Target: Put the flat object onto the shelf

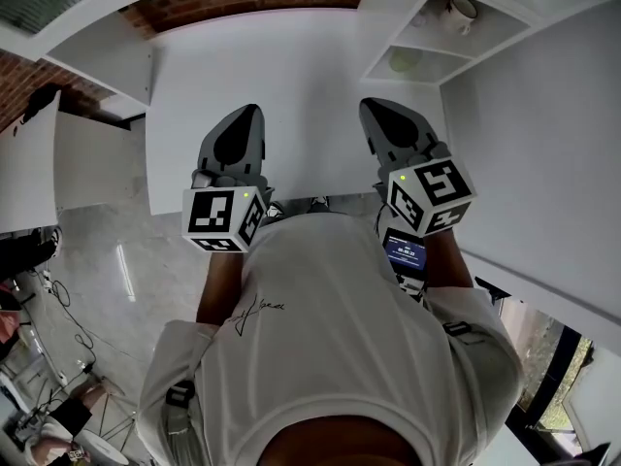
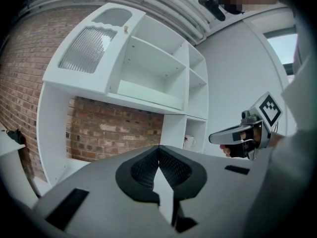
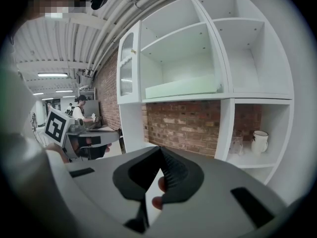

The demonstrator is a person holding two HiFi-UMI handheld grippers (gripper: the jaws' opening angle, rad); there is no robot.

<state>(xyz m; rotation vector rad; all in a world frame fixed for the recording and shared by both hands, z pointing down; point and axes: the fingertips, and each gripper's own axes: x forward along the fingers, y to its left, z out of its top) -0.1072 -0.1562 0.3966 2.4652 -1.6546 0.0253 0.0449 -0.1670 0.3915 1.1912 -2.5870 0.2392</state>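
Right gripper view: the pale green flat board point(image 3: 183, 87), probably your object, lies on the white cabinet shelf point(image 3: 178, 99). Your left hand-held gripper point(image 2: 158, 148) and right hand-held gripper point(image 3: 159, 149) are pressed together, empty. Placing looks done; just stay clear.

In the head view the person's torso point(image 1: 320, 338) covers part of the near edge of the table point(image 1: 291, 76), and the hands are hidden beneath the left gripper point(image 1: 247, 119) and right gripper point(image 1: 378, 113). The shelf unit point(image 1: 505, 32) is cut by the top edge; a pale round thing point(image 1: 406, 59) inside is too small to identify. Fingertips point(image 3: 161, 184) peek through the right gripper's gap, their hand hidden
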